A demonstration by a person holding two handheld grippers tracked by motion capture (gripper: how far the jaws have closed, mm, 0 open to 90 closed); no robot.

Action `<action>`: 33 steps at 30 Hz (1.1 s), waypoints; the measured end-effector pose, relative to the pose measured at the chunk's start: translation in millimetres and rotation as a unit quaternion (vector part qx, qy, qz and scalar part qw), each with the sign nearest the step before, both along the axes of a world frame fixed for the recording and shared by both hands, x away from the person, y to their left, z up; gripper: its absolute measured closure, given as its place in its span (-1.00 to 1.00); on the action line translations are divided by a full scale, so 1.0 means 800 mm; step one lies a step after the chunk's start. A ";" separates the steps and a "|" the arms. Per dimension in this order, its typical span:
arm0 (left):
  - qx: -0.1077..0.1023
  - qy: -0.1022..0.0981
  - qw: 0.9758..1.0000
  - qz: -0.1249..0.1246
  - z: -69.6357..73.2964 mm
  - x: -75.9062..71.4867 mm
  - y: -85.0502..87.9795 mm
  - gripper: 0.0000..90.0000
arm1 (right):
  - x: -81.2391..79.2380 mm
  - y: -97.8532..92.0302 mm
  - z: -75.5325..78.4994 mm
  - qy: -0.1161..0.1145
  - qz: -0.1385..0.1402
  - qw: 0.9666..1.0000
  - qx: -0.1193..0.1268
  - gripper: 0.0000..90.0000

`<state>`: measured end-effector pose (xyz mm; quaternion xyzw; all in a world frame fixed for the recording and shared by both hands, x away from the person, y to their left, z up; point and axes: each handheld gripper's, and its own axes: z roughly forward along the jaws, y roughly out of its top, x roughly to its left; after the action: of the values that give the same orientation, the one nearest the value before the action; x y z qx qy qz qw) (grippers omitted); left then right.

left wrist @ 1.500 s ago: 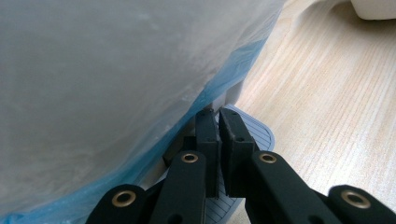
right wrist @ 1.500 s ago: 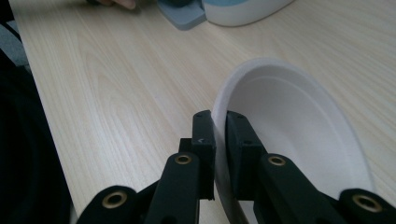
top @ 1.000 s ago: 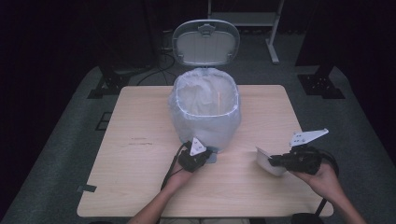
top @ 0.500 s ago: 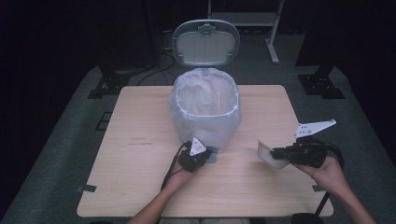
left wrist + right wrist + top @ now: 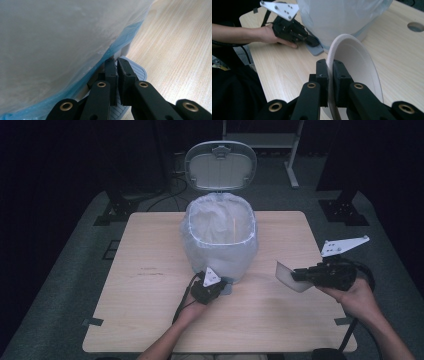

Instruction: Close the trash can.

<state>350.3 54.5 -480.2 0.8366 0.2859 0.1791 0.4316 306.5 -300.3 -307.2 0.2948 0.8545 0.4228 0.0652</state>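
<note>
A white pedal bin (image 5: 220, 240) lined with a pale blue-edged bag (image 5: 62, 42) stands mid-table, its lid (image 5: 220, 165) raised open. My left gripper (image 5: 218, 287) is shut, and its closed jaws (image 5: 116, 62) rest on the bin's grey foot pedal (image 5: 138, 71) at the base. To the right, my right gripper (image 5: 296, 276) is shut on the rim of a white paper plate (image 5: 289, 275), held on edge above the table. In the right gripper view the plate (image 5: 359, 65) stands between the jaws (image 5: 330, 63), with the left gripper (image 5: 313, 41) and the pedal (image 5: 317, 50) beyond.
The wooden table (image 5: 150, 320) has a round hole (image 5: 415, 26) near its far edge. Dark stands and cables sit on the floor behind the table. A person's forearms come in from the table's front edge.
My right gripper has risen with the plate and drifted slightly right. The left gripper has stayed on the pedal and the lid has stayed open.
</note>
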 end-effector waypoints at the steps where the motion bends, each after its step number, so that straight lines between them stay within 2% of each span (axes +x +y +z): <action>1: 0.001 0.000 1.000 0.000 0.000 0.000 0.000 0.94 | 0.000 0.000 0.004 -0.003 0.001 1.000 0.001 0.86; 11: -0.001 0.002 1.000 0.001 0.000 0.000 0.000 0.94 | 0.001 0.004 0.038 -0.022 0.003 1.000 0.002 0.86; 33: -0.001 0.003 1.000 0.001 0.001 0.000 0.000 0.94 | 0.009 0.029 0.104 -0.044 0.020 0.999 -0.008 0.86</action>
<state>350.3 54.7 -479.8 0.8366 0.2885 0.1767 0.4309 313.5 -277.3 -224.1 0.2577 0.8600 0.4296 0.0969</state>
